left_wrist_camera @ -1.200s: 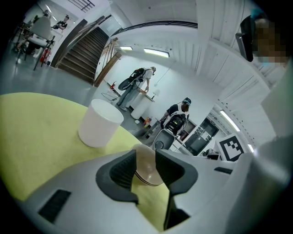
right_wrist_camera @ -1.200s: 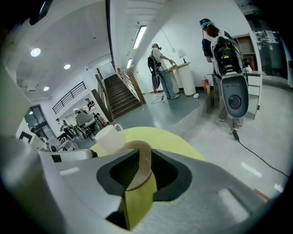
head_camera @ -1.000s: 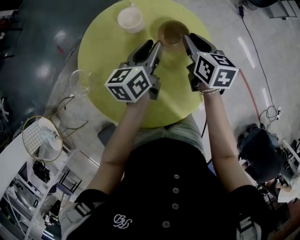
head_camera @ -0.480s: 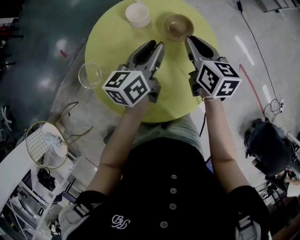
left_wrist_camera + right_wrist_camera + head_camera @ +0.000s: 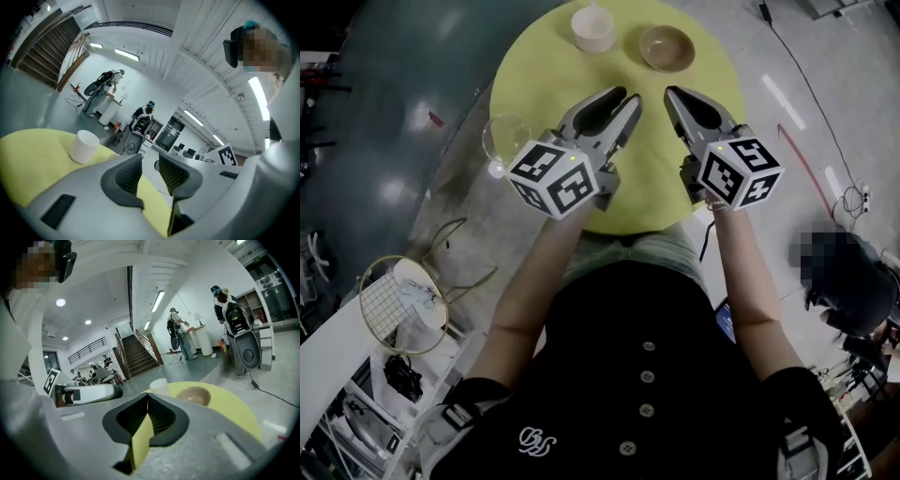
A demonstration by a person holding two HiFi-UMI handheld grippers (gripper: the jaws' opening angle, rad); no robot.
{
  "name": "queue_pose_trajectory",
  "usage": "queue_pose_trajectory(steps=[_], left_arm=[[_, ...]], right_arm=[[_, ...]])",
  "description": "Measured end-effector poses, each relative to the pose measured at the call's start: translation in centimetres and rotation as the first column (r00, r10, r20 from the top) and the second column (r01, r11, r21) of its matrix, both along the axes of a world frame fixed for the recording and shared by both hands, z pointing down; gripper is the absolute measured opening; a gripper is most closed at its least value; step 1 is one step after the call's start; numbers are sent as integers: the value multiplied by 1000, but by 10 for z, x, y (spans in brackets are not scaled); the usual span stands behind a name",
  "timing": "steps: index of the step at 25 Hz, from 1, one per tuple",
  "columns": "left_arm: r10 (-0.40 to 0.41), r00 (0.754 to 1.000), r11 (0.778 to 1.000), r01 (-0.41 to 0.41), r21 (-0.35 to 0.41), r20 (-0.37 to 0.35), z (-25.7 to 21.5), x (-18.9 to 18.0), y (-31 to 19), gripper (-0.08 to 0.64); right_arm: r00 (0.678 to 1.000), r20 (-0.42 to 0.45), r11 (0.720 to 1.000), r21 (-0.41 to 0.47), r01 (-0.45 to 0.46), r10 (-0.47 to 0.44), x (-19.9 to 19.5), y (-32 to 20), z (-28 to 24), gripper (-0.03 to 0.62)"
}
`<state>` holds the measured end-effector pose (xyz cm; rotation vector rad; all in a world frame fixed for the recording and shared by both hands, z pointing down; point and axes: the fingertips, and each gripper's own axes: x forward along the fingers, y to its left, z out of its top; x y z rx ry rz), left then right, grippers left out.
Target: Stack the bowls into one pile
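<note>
Our left tongs (image 5: 627,96) stand slightly spread; our right tongs (image 5: 672,94) have just closed on nothing. On the desk (image 5: 649,178) sit the brown bowl (image 5: 667,47) at one o'clock, the white bowl (image 5: 592,28) at eleven and the glass bowl (image 5: 504,141) at nine. All look rigid, slippery and breakable, so we'd pinch each by the rim.

Far side of the table (image 5: 546,67): cup-shaped bowl (image 5: 592,29) on the left, shallow bowl (image 5: 667,48) just right of it, not touching. Glass bowl (image 5: 504,141) way off at the left edge. Left gripper (image 5: 630,97) and right gripper (image 5: 668,94) side by side above the middle.
</note>
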<state>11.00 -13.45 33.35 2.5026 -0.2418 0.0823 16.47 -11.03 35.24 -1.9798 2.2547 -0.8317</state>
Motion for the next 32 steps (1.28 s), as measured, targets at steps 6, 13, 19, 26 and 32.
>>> queue_pose_trajectory(steps=[6, 13, 19, 26, 32], left_arm=[[115, 992, 993, -114, 19, -44, -14, -13, 20, 115], [159, 986, 987, -158, 26, -45, -19, -27, 24, 106], [208, 978, 977, -206, 59, -27, -24, -39, 32, 100], [239, 971, 969, -238, 61, -16, -20, -52, 42, 64], [256, 967, 965, -254, 68, -11, -23, -50, 46, 48]], right_arm=[[998, -40, 999, -3, 54, -54, -36, 6, -14, 4], [989, -131, 997, -46, 64, -70, -52, 22, -17, 4], [992, -120, 999, -32, 44, -48, -65, 30, -23, 3], [996, -79, 999, 12, 30, -29, -83, 27, -29, 3], [997, -73, 1000, 6, 21, -21, -79, 34, -32, 4]])
